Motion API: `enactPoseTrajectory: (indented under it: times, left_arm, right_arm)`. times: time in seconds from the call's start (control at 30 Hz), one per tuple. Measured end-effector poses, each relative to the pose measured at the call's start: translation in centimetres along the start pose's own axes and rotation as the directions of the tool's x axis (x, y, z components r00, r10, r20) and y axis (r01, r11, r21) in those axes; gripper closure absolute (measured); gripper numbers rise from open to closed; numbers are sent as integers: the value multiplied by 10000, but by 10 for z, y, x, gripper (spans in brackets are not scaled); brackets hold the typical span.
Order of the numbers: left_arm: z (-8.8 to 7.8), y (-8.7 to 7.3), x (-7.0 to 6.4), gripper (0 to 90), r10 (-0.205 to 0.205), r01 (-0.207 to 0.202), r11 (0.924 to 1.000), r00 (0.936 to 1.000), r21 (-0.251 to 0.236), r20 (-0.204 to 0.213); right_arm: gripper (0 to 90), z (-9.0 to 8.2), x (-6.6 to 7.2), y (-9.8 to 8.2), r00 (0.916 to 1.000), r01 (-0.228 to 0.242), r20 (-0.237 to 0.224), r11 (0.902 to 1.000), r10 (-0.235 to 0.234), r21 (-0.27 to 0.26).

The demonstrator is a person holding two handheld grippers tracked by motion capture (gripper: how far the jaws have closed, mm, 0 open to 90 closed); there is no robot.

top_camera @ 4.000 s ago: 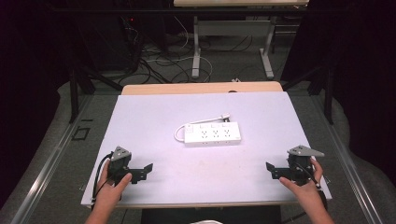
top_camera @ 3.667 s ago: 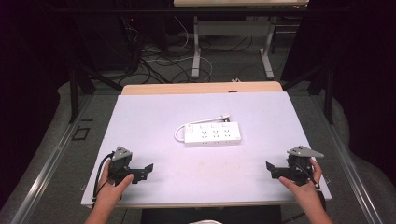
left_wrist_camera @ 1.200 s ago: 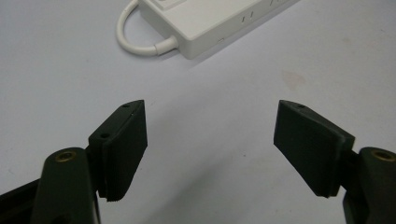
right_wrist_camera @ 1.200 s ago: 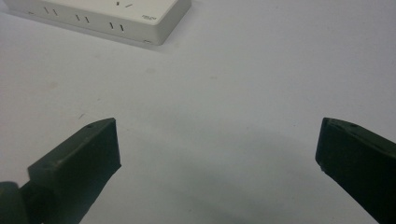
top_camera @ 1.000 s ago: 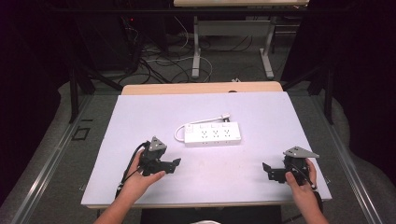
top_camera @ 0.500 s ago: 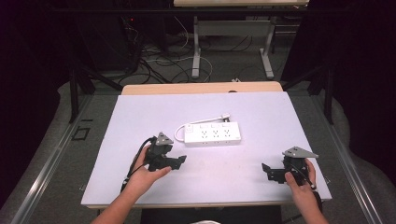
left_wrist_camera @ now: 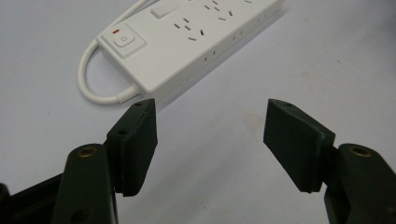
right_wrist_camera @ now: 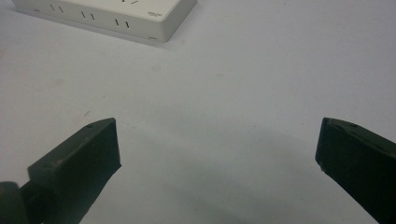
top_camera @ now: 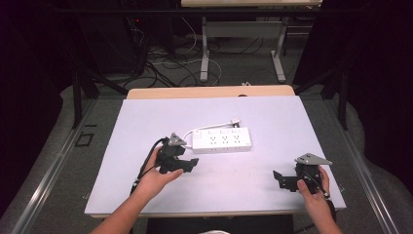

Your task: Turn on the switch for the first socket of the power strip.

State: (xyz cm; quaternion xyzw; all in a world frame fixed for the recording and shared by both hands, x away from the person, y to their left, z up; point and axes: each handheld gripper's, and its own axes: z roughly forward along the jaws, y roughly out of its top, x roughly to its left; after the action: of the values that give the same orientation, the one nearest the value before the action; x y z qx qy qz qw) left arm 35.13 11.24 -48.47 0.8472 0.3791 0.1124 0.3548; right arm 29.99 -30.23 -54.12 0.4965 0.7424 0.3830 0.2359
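high view: overhead, from person's side, faces forward-down on the table [top_camera: 146,122]
left gripper view: low, close, faces power strip [left_wrist_camera: 196,37] switch end
right gripper view: low, farther back
shared: power strip

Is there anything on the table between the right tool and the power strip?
No. In the high view, only bare white tabletop lies between the right tool and the power strip; the right gripper view agrees.

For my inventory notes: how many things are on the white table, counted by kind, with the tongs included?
Power strip: 1
Hand-held tongs: 2, the left tongs and the right tongs
Total: 3
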Motion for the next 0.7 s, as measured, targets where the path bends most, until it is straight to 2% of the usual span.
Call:
enactPoseTrajectory:
  times: [0.1, 0.37, 0.4, 0.5, 0.7]
  left_arm:
    - [-1, 5, -1, 389, -290, 291, 9996, 9996, -26, 54]
    - [-1, 20, 0, 433, -57, 54, 9999, 9997, 114, 255]
    - [1, 21, -1, 449, -155, 155, 9999, 9996, -17, 220]
    - [2, 26, -1, 469, -72, 70, 9999, 9999, 142, 129]
    - [5, 38, 1, 522, -189, 188, 9998, 9997, 83, 152]
  right_arm:
    - [0, 0, 0, 0, 10000, -19, 10, 10000, 19, 34]
    - [0, 1, 0, 0, 9999, -104, 38, 9999, 104, 24]
    - [0, 1, 0, 0, 9999, -115, 52, 9999, 115, 29]
    - [0, 1, -1, -1, 9999, -104, 32, 9999, 104, 33]
    - [0, 1, -1, -1, 9998, -177, 39, 9998, 177, 63]
